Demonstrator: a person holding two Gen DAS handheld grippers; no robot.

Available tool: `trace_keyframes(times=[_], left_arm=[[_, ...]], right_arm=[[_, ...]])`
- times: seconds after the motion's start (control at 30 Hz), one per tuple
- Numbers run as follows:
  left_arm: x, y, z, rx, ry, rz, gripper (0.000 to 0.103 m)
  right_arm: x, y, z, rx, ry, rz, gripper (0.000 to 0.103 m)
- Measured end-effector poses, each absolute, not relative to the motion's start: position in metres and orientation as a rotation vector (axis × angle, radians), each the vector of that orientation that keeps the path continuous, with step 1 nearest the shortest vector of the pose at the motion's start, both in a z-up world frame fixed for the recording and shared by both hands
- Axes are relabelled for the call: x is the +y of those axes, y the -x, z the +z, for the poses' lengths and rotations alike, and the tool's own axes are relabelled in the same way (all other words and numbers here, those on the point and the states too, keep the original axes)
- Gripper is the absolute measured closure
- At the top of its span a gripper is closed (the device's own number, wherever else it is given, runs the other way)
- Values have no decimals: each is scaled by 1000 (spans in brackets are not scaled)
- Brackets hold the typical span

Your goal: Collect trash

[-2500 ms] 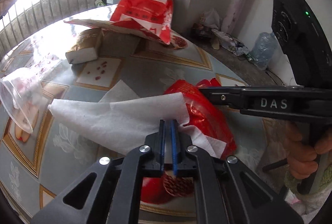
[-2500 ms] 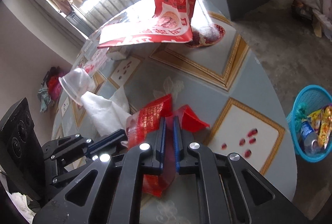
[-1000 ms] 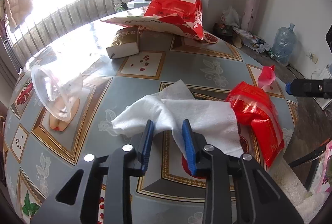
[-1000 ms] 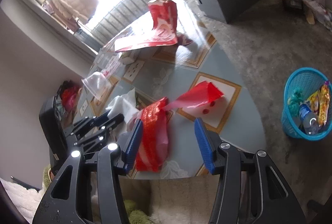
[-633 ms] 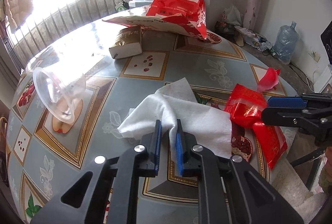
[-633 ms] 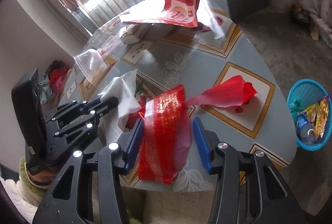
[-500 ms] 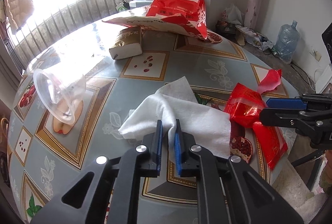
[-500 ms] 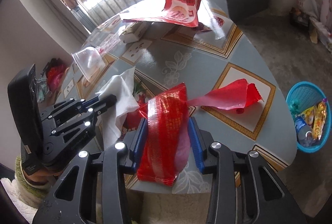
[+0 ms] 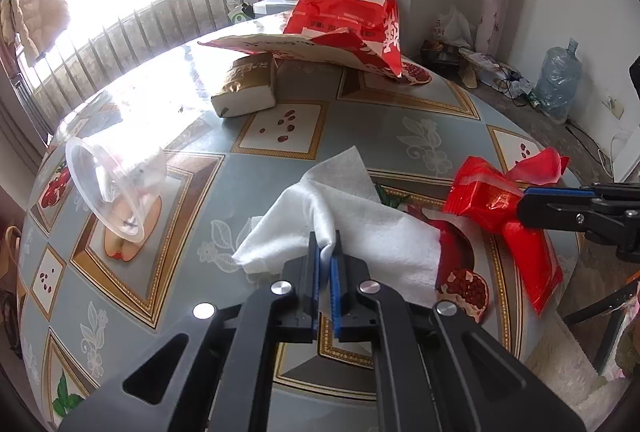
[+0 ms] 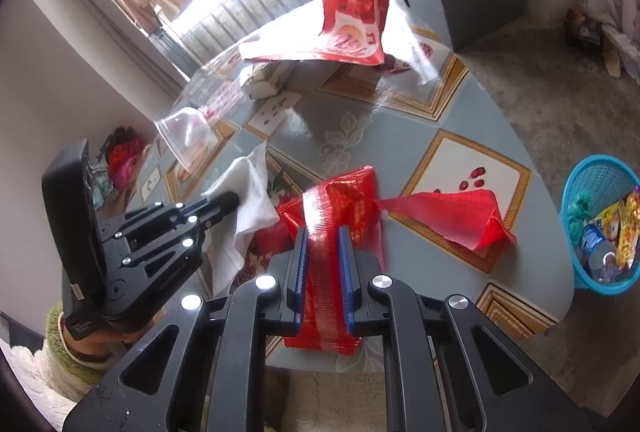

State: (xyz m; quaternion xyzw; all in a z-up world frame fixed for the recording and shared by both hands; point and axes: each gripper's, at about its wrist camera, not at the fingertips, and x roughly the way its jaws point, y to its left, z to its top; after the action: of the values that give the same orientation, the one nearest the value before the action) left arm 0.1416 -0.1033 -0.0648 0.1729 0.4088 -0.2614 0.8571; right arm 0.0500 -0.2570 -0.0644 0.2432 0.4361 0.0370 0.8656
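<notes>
Your left gripper [image 9: 325, 256] is pinched shut on a raised fold of the white tissue [image 9: 352, 228], which otherwise lies crumpled on the tabletop [image 9: 400, 120] near its front edge. Just beside it, your right gripper [image 10: 323, 264] is closing on the red snack wrapper [image 10: 336, 216], its pads already against the wrapper's sides; the torn red strip [image 10: 448, 212] trails off to the right on the tabletop. So two pieces are in hand but nothing is lifted yet, as far as I can judge. Farther out, a clear plastic cup [image 9: 114, 188] lies on its side, a paper-wrapped packet [image 9: 246, 88] sits mid-table, and a big red-and-white bag [image 9: 340, 28] slumps at the far side. The blue basket [image 10: 600, 224] on the floor, already holding some rubbish, looks like the destination. Most of the collecting remains.
</notes>
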Motion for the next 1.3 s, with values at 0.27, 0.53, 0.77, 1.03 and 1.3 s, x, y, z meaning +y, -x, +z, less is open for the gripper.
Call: trace_keyframes(times=[0.27, 0.53, 0.77, 1.03, 1.3], left_arm=[[-106, -142, -64, 862, -367, -542, 99], [-108, -143, -60, 852, -367, -540, 100], [-113, -137, -38, 798, -361, -543, 100], [-125, -125, -9, 732, -343, -586, 100], [-156, -112, 16, 676, -338, -673, 100]], right_arm=[[-278, -42, -57, 870, -580, 69, 91], [-291, -35, -48, 823, -622, 67, 91], [-299, -28, -38, 776, -644, 70, 91], [-312, -17, -23, 718, -655, 58, 91], [-333, 1, -11, 647, -676, 17, 91]])
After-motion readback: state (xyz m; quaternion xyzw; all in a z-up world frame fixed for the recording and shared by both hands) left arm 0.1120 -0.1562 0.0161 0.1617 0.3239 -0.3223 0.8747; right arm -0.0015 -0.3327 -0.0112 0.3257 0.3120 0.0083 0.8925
